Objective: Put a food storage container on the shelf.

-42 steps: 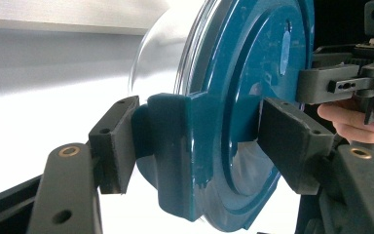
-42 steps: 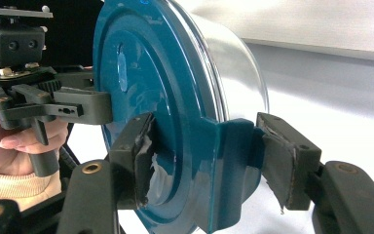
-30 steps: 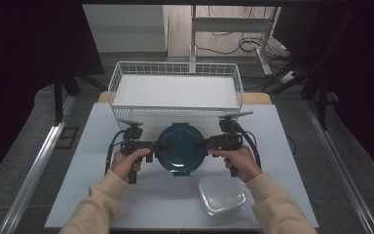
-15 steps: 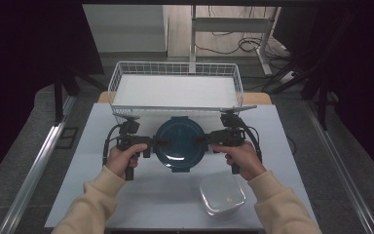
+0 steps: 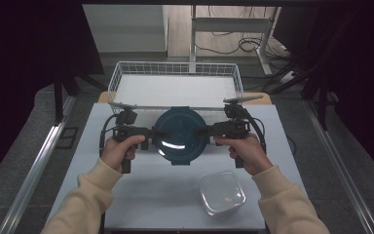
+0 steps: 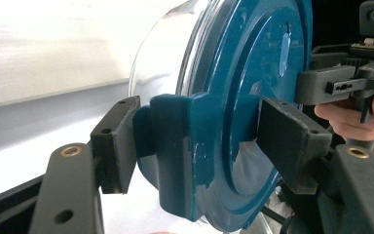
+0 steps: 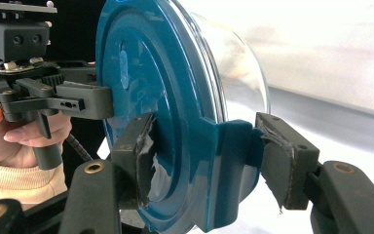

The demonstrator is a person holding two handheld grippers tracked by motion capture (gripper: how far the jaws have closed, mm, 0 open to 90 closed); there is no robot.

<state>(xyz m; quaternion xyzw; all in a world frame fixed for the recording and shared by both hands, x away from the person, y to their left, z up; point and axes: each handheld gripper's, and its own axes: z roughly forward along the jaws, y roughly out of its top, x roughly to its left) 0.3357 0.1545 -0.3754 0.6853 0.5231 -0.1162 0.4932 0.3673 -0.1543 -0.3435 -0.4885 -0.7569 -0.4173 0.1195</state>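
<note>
Two grips in place on the round clear glass container with teal plastic clip-on lid (image 5: 180, 135): left gripper (image 5: 148, 132) jaws clenched on the lid's near-side locking tab, right gripper (image 5: 209, 130) jaws clenched on the opposite tab, pads pressing above and below each tab in both gripper views. Compared with a second ago, container now lifted clear of the white bench (image 5: 141, 190), closer to the white wire basket (image 5: 175, 73) at the far edge, square clear plastic container (image 5: 222, 192) left behind. Judged: lift step complete, transfer toward basket next, level carry needed.
</note>
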